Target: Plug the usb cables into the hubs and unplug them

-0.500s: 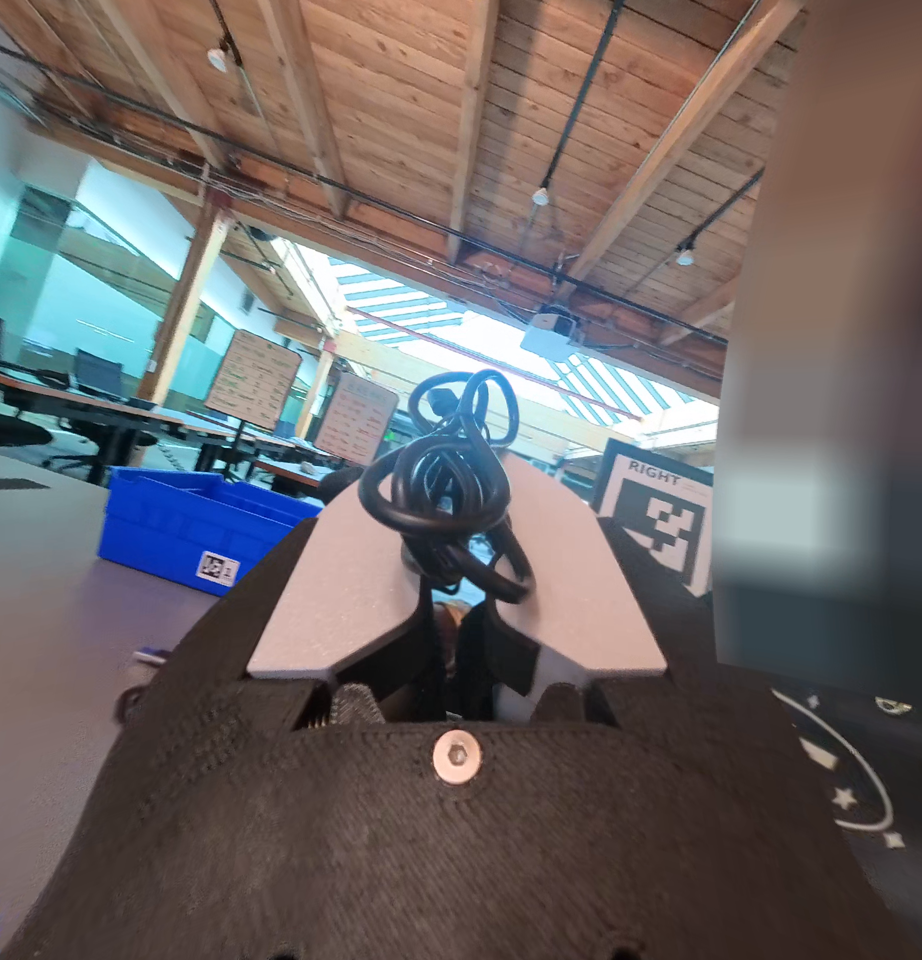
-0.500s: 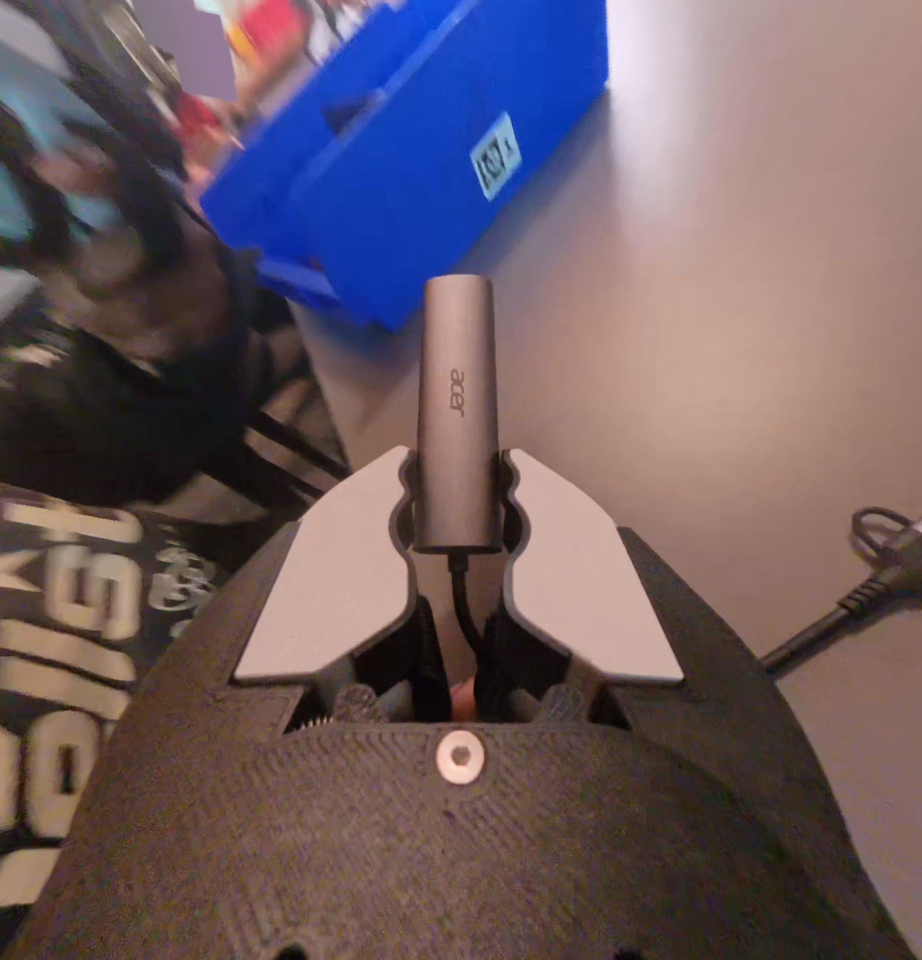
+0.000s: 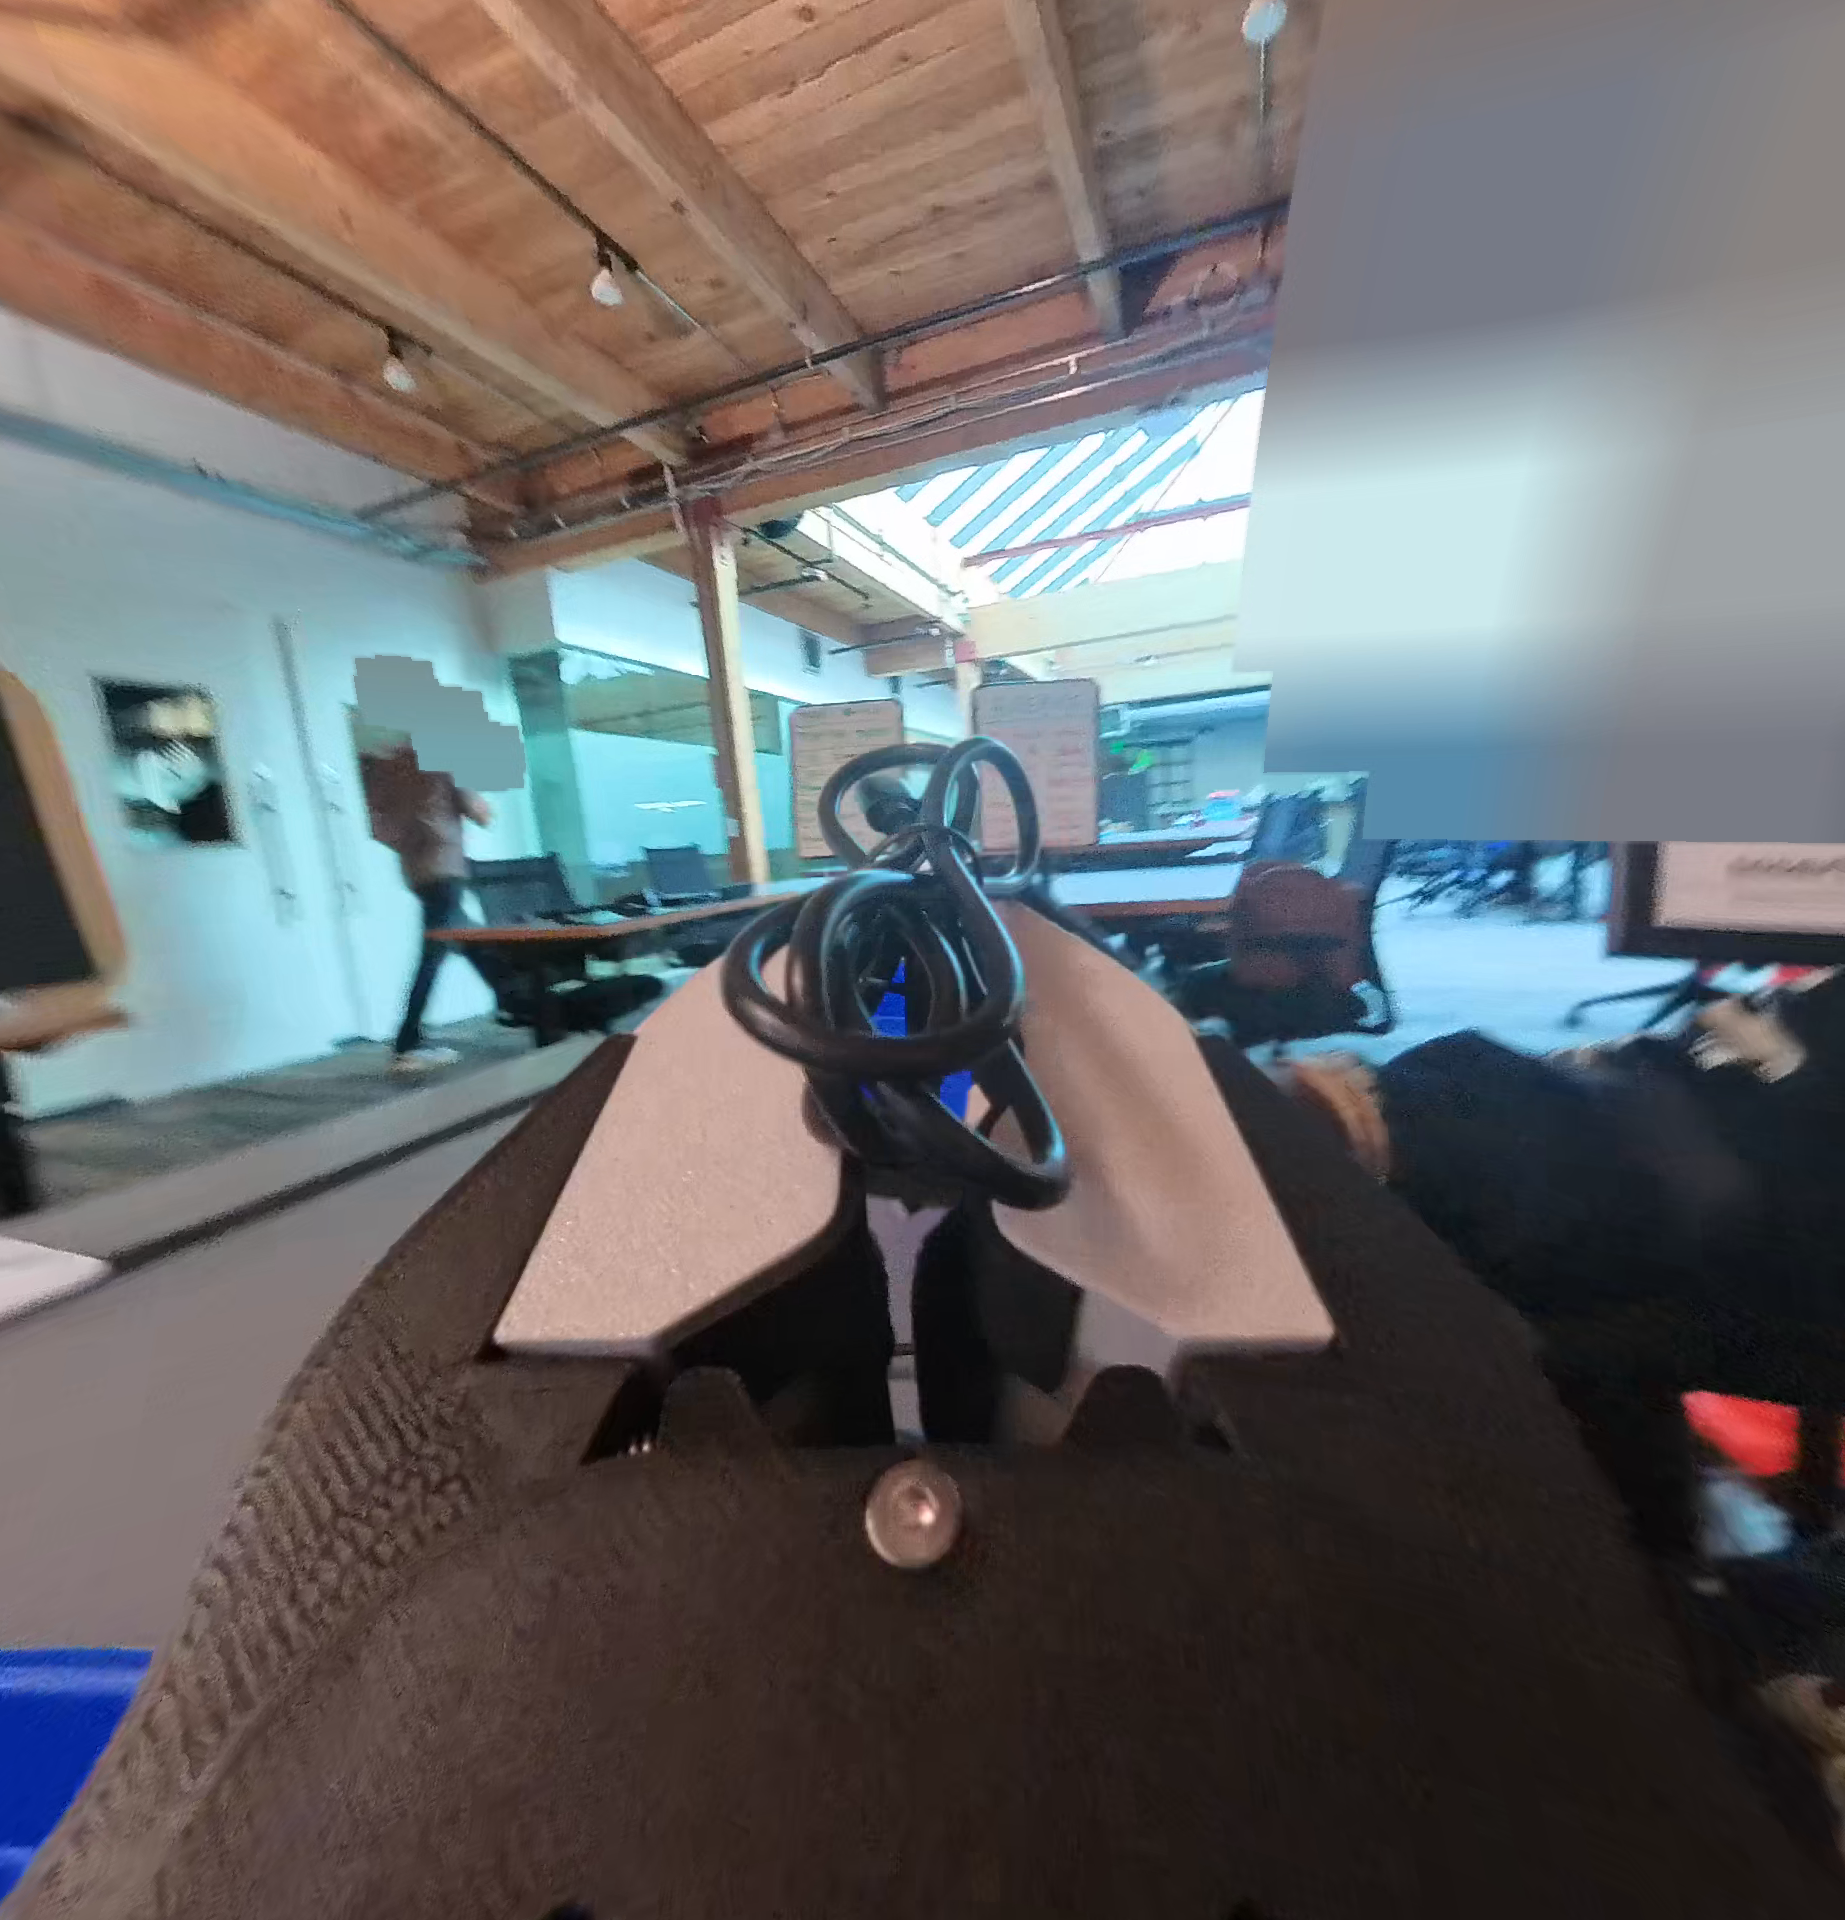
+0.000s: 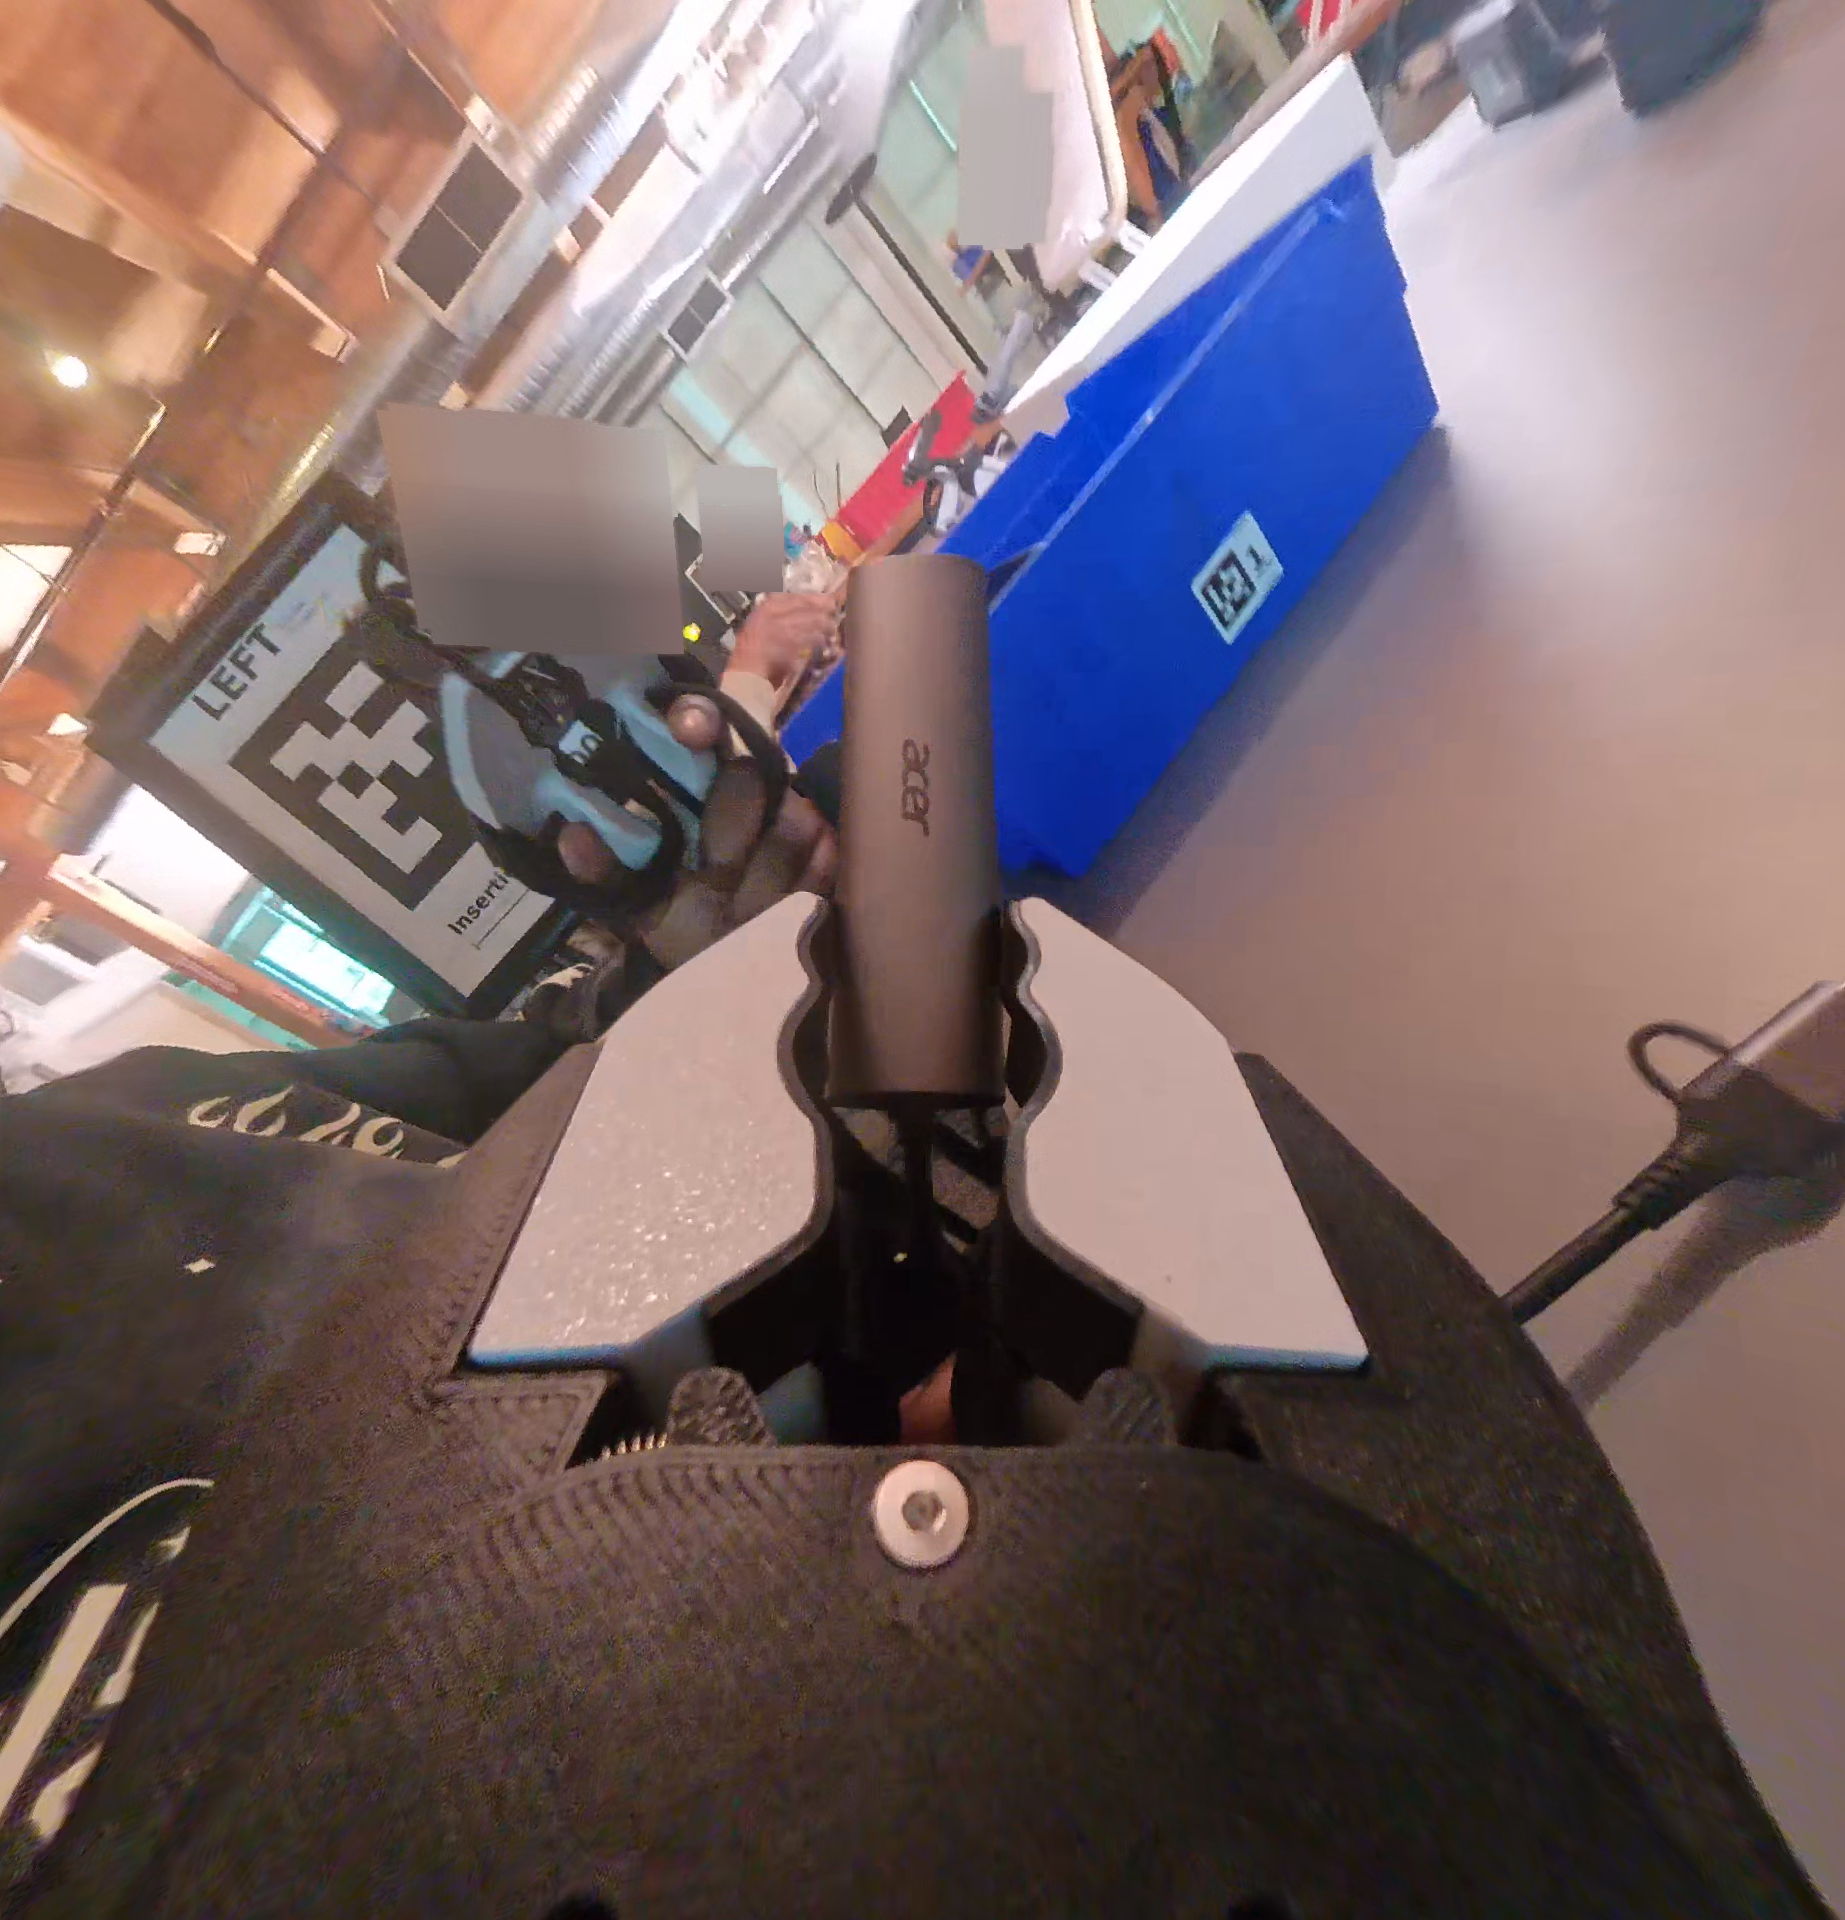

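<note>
My left gripper [image 3: 902, 1039] is shut on a coiled black USB cable [image 3: 897, 987], held up off the table and pointing out into the room. My right gripper [image 4: 913, 935] is shut on a slim dark grey hub [image 4: 913, 821] that stands up between the fingers, its short black lead hanging down inside the jaws. A second grey hub with a black cable [image 4: 1791, 1070] lies on the table at the right edge of the right wrist view. The left gripper's body with its marker board [image 4: 378, 748] and the hand holding it show beyond the hub.
A blue bin [image 4: 1157, 613] with a square tag stands on the grey table [image 4: 1520, 831] past the hub; a corner of a blue bin [image 3: 24, 1766] shows low left in the left wrist view. A person walks far off across the room [image 3: 430, 862]. Dark clothing [image 3: 1572, 1195] lies to the right. The gap from one gripper's tips to the other's is roughly 11 centimetres.
Both grippers have swung and tilted: the left wrist view now faces into the room, with the blue bin gone from its left. The right one now faces the left gripper. Both grips are unchanged.
</note>
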